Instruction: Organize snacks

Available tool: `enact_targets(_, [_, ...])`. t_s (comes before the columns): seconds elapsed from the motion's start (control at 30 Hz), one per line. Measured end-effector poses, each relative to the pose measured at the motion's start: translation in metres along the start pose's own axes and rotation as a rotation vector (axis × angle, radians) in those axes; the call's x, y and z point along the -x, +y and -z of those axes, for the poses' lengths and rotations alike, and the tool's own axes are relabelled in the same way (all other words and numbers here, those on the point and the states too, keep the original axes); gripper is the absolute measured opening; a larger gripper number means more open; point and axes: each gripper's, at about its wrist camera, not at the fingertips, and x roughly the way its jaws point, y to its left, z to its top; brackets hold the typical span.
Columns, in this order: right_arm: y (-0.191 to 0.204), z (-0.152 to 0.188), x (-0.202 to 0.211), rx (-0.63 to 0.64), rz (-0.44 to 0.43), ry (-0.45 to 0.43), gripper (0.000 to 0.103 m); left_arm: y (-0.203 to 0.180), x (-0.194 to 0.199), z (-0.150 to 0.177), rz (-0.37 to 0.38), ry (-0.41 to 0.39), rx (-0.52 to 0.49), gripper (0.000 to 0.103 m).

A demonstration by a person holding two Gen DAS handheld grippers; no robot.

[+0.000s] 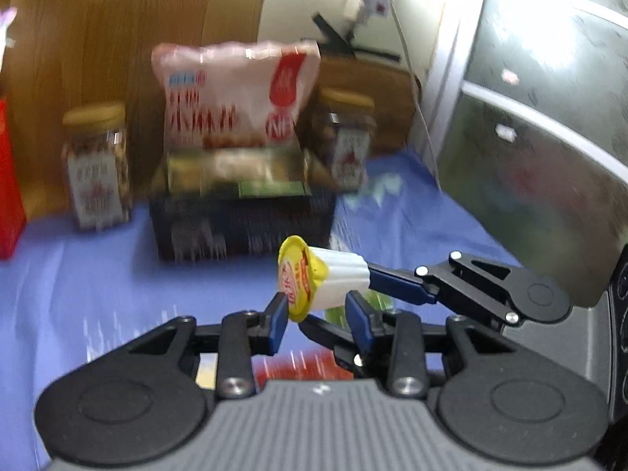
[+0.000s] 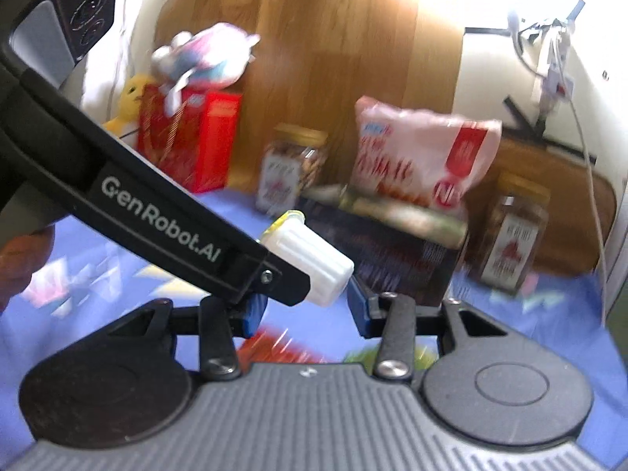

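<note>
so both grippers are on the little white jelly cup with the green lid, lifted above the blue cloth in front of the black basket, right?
Not quite: the lid is yellow, not green, as the left wrist view shows. The rest holds: the left gripper and right gripper hold the white jelly cup above the blue cloth, before the black basket.

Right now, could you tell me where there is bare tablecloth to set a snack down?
Bare blue tablecloth lies in front of the black basket, plus a narrower strip between the basket and the silver appliance. The back is crowded: left jar and right jar flank the basket, red box far left.
</note>
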Motion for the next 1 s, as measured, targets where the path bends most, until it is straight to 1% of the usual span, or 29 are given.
enact_targets(0.13, [-0.035, -0.026, -0.043, -0.064, 0.012, -0.008, 0.047, 0.016, -0.035, -0.042, -0.024, -0.042, 0.03, 0.033])
enact_targets(0.27, [-0.059, -0.042, -0.09, -0.101, 0.017, 0.022, 0.047, 0.039, -0.075, -0.07, -0.047, -0.032, 0.084, 0.033])
enact_targets(0.33, [-0.069, -0.044, -0.113, -0.122, 0.01, 0.041, 0.047, 0.051, -0.093, -0.078, -0.081, -0.026, 0.105, 0.033])
enact_targets(0.4, [-0.073, -0.045, -0.131, -0.136, -0.006, 0.046, 0.047, 0.06, -0.106, -0.082, -0.126, -0.028, 0.109, 0.035])
enact_targets(0.47, [-0.073, -0.046, -0.143, -0.141, -0.01, 0.046, 0.048, 0.067, -0.116, -0.084, -0.19, -0.026, 0.108, 0.037])
enact_targets(0.5, [-0.073, -0.046, -0.147, -0.138, -0.009, 0.05, 0.048, 0.071, -0.119, -0.085, -0.203, -0.027, 0.109, 0.037])
enact_targets(0.53, [-0.073, -0.046, -0.147, -0.141, -0.012, 0.052, 0.048, 0.074, -0.118, -0.083, -0.205, -0.028, 0.119, 0.039])
enact_targets(0.6, [-0.076, -0.042, -0.138, -0.159, -0.022, 0.045, 0.048, 0.077, -0.108, -0.078, -0.184, -0.048, 0.13, 0.041])
enact_targets(0.7, [-0.084, -0.033, -0.112, -0.194, -0.01, 0.028, 0.048, 0.076, -0.085, -0.062, -0.153, -0.074, 0.133, 0.042])
enact_targets(0.77, [-0.095, -0.021, -0.091, -0.254, -0.018, 0.025, 0.048, 0.071, -0.071, -0.046, -0.123, -0.074, 0.132, 0.044])
enact_targets(0.8, [-0.101, -0.014, -0.083, -0.289, -0.023, 0.036, 0.048, 0.068, -0.066, -0.036, -0.107, -0.058, 0.129, 0.044])
enact_targets(0.9, [-0.112, 0.013, -0.058, -0.402, -0.027, 0.104, 0.048, 0.059, -0.06, -0.007, -0.064, 0.006, 0.117, 0.044])
enact_targets(0.93, [-0.113, 0.021, -0.051, -0.439, -0.048, 0.123, 0.048, 0.055, -0.059, 0.005, -0.051, 0.04, 0.119, 0.044])
enact_targets(1.0, [-0.109, 0.038, -0.035, -0.503, -0.088, 0.158, 0.048, 0.051, -0.054, 0.025, -0.021, 0.081, 0.136, 0.044])
